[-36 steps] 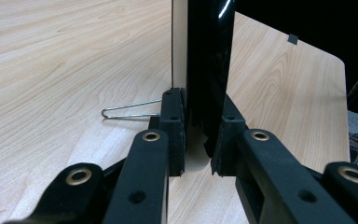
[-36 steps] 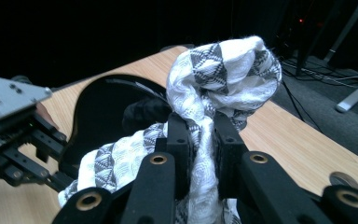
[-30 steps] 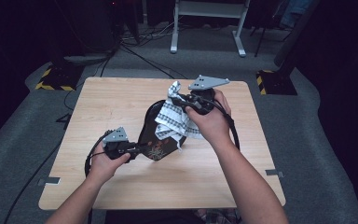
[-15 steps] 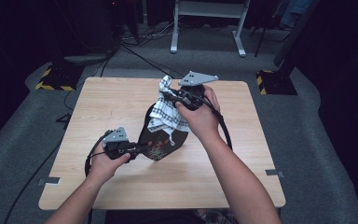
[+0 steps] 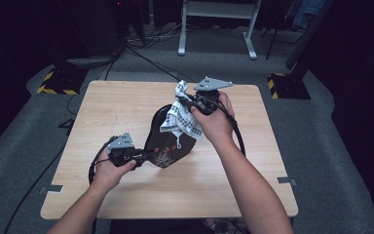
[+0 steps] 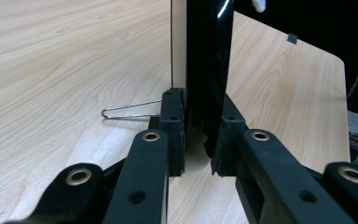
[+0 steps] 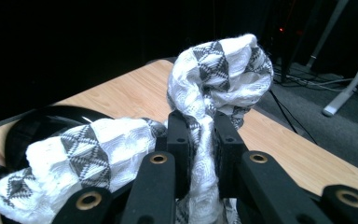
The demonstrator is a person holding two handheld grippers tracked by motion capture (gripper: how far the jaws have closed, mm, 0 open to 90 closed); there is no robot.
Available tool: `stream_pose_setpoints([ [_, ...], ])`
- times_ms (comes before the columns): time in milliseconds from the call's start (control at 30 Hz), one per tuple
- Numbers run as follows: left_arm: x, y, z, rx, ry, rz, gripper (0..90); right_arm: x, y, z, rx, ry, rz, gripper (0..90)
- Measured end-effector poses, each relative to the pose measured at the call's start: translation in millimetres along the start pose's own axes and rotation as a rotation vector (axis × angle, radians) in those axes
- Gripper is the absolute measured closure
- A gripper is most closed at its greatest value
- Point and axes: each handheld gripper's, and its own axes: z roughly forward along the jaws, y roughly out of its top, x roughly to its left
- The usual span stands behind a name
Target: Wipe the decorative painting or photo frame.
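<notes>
A: What are we holding on the left?

B: Our left gripper (image 5: 139,157) is clamping the narrow end of the paddle (image 5: 168,141), jaws nearly closed on its edge. The paddle is standing on edge on the table (image 5: 102,112), its long axis running away from that gripper toward the right one.

A: And the right?

B: Our right gripper (image 5: 187,101) is pinching a bunch of the cloth (image 5: 180,122), jaws close together on it. In the right gripper view the cloth (image 7: 214,74) is bulging above the pads and draping down over the paddle's dark rim (image 7: 42,121).

A: So which way is the paddle lying from the cloth hand?

B: Below and ahead of it, with the cloth touching the far, wide end. The right hand is the nearer one to that face; the left is only steadying.

A: Surfaces?

B: The paddle is looking hard, glossy and black, flat with a rounded head and a small printed mark. The cloth is soft, woven, white with grey triangles. A thin wire loop (image 6: 130,109) is lying on the wood just beside the left jaws.

A: Next move?

B: We are judging that the wipe wants to run down along that long axis.
</notes>
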Motion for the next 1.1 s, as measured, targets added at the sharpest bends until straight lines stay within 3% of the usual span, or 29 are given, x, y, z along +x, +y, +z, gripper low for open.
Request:
stream_pose_setpoints([
  [467,-0.5,0.0,0.0,0.001,0.001,0.000,78.3,-14.4,-13.9,-1.5,0.002,-0.035,0.031,80.8],
  [1100,0.1,-0.2,0.0,-0.003,-0.001,-0.002,78.3,-24.6,-26.9,-5.2,0.005,-0.089,0.036,81.0],
])
